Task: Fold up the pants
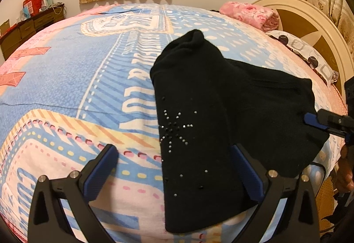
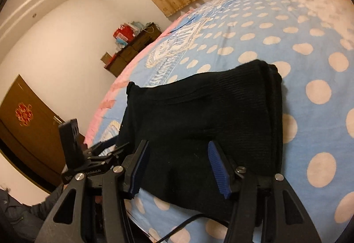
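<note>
Black pants (image 1: 221,110) lie folded on the bed, with a rhinestone star on the near layer; they also show in the right wrist view (image 2: 199,123). My left gripper (image 1: 174,154) is open over the near left part of the pants; its right finger (image 1: 245,167) rests on the cloth, its left finger over the bedspread. My right gripper (image 2: 177,158) is open just above the near edge of the pants, holding nothing. It also shows at the right edge of the left wrist view (image 1: 327,123). The left gripper shows in the right wrist view (image 2: 104,150).
The bed has a blue, pink and white patterned bedspread (image 1: 77,79). A pink blanket (image 1: 250,13) and a pillow (image 1: 307,54) lie by the headboard (image 1: 309,21). A dresser (image 1: 28,26) stands by the far wall. A black cable (image 2: 183,225) hangs below my right gripper.
</note>
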Demonstrator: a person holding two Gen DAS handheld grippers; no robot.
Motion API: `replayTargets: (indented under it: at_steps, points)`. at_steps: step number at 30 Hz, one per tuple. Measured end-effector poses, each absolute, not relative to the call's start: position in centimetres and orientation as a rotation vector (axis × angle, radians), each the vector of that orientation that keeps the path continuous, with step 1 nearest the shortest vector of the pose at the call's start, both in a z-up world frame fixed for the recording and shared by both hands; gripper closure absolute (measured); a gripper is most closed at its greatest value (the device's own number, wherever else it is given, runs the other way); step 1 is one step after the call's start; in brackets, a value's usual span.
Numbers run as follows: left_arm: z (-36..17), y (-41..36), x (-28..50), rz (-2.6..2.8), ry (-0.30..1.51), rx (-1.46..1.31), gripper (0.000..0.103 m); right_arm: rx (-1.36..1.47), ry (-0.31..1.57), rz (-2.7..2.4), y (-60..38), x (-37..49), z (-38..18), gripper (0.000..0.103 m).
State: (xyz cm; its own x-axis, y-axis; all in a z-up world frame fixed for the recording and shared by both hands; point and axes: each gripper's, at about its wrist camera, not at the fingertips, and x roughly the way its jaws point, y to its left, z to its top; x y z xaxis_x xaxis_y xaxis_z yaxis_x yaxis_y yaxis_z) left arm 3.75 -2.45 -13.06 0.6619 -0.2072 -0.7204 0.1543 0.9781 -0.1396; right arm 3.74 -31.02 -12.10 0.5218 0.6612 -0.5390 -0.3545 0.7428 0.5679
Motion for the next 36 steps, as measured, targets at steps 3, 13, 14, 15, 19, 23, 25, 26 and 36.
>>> replayTargets:
  at_steps: [3,13,14,15,19,23,25,26,36]
  points:
    - [-13.1,-2.5,3.8,-0.203,0.822,-0.068,0.0,0.422,0.786,0.597,-31.9,2.9,-11.0,0.044]
    - [-13.0,-2.4,4.0,-0.204,0.823,-0.066,0.0,0.449,0.801,0.405,-36.4,2.4,-11.6,0.036]
    - [-13.0,-2.4,4.0,-0.204,0.825,-0.065,0.0,0.488,0.811,0.424,-36.9,2.7,-12.1,0.036]
    - [-12.8,-2.2,4.2,-0.204,0.829,-0.065,0.0,0.517,0.817,0.442,-37.0,3.0,-12.5,0.036]
    - [-12.8,-1.5,4.7,-0.206,0.838,-0.083,0.0,0.502,0.808,0.427,-36.8,4.5,-13.2,0.036]
    - [-12.3,-2.0,4.3,-0.181,0.828,-0.054,0.0,0.474,0.8,0.381,-36.8,5.4,-12.7,0.036]
    - [-11.6,-2.2,3.9,-0.163,0.805,-0.038,0.0,0.465,0.788,0.367,-37.0,5.3,-12.1,0.036]
    - [-11.2,-2.5,3.7,-0.152,0.781,-0.021,0.0,0.468,0.766,0.378,-37.2,5.4,-11.5,0.036]
    - [-11.9,-3.3,4.6,-0.152,0.783,0.024,0.0,0.552,0.837,0.397,-37.6,11.1,-12.5,0.069]
